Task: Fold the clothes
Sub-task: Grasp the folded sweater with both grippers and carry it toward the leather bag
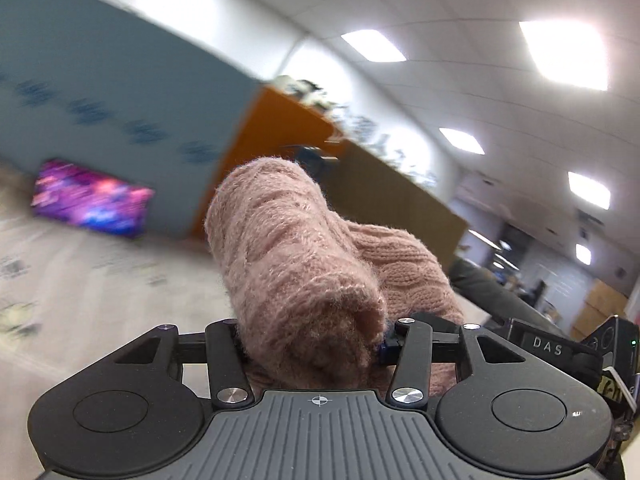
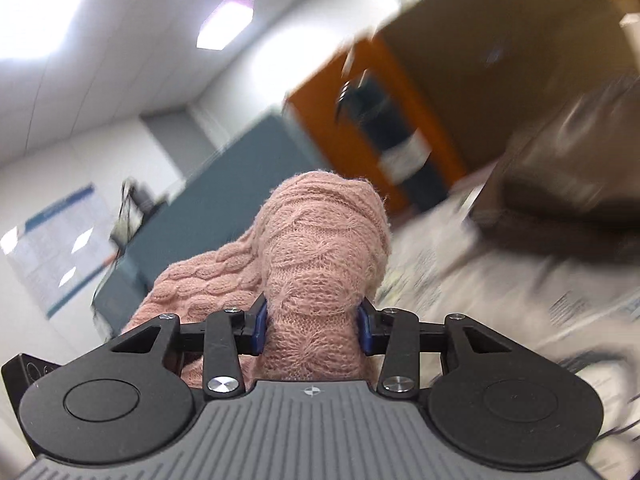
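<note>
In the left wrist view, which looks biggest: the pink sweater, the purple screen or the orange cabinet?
1. Pink sweater, though nearness to the camera inflates it.
2. Orange cabinet.
3. Purple screen.

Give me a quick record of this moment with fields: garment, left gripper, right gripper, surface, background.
garment: pink cable-knit sweater, bunched
left gripper: shut on a fold of the sweater
right gripper: blue pads clamp the sweater
surface: pale printed table cover, blurred
background: orange cabinet, blue partition, lit ceiling panels
</note>
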`<state>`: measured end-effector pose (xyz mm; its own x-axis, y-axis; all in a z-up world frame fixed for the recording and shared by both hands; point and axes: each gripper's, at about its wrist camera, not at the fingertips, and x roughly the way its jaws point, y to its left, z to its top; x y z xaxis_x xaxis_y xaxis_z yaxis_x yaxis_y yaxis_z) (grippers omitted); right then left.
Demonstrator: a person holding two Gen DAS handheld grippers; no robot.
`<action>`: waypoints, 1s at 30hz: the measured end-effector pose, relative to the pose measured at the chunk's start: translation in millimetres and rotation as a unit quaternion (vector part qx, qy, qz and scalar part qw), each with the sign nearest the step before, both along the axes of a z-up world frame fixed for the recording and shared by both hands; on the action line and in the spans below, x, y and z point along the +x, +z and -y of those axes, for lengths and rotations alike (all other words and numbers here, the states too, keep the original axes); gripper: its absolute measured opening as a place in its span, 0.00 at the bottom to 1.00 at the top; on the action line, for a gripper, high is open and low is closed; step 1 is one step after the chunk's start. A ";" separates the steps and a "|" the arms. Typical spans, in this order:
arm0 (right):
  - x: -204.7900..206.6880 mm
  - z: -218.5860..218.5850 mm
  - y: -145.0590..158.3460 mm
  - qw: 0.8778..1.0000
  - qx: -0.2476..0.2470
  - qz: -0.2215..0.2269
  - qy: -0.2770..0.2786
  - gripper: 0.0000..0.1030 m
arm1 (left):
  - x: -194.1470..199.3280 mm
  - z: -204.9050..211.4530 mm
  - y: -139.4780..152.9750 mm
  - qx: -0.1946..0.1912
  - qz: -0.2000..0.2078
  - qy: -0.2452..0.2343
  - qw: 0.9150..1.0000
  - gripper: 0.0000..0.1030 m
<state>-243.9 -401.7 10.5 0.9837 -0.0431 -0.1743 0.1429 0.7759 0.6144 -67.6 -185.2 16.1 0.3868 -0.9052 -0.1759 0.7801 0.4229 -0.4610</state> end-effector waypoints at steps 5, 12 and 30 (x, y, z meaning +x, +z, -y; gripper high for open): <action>-42.1 40.3 10.9 0.995 -0.012 0.045 -0.083 0.37 | -10.6 70.7 19.6 -0.025 0.034 -0.049 0.998 0.45; -69.1 89.0 11.7 0.980 -0.026 0.075 -0.183 0.37 | -12.5 157.9 25.2 -0.042 0.041 -0.084 0.995 0.44; -40.9 154.1 -48.4 0.944 -0.023 -0.040 -0.327 0.40 | 3.6 240.7 -42.0 0.011 0.020 -0.060 0.998 0.75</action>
<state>-284.7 -555.8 -38.0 0.7284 -0.6455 -0.2297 0.6446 0.5319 0.5492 -64.0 -425.9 -26.0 0.2836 -0.9414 -0.1827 0.8426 0.3356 -0.4211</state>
